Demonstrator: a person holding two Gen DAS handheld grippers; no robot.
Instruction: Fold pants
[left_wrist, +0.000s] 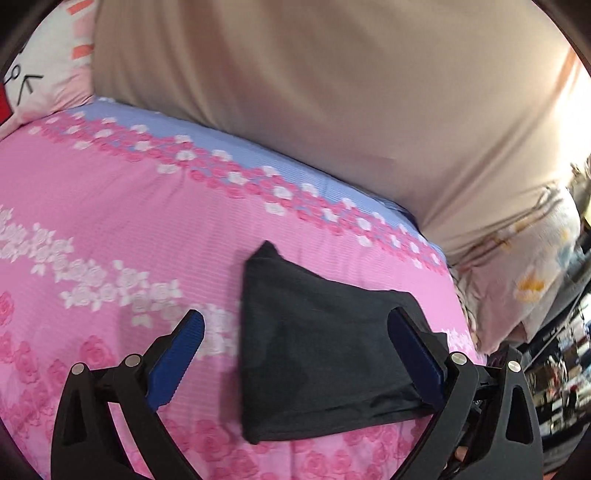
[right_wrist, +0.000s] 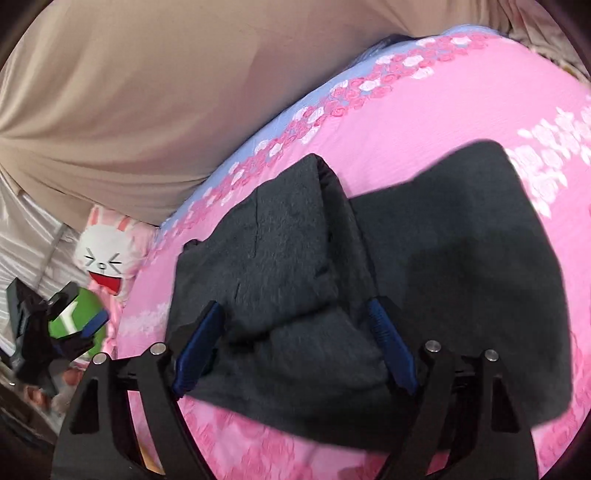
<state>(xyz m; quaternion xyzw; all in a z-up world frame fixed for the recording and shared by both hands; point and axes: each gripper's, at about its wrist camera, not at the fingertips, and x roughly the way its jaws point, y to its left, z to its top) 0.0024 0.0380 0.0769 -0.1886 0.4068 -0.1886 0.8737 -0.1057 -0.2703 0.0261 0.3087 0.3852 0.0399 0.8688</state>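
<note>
near: right hand-held gripper (right_wrist: 295, 339) apart, straddling raised fold of pants (right_wrist: 424, 258), not pinching. left hand-held gripper (left_wrist: 295, 354) apart, over pants edge. pants on pink bed (right_wrist: 443, 122). risk: closing on top layer only, fold slips; far leg bunched.

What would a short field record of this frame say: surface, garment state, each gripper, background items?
surface: pink floral bedspread with a blue edge
garment: dark pants, partly folded, one layer doubled over on top
left gripper: open, above the pants' end, gripping nothing
right gripper: open, fingers astride the doubled layer, not clamped
background: beige curtain; cartoon rabbit pillow beside the bed
</note>
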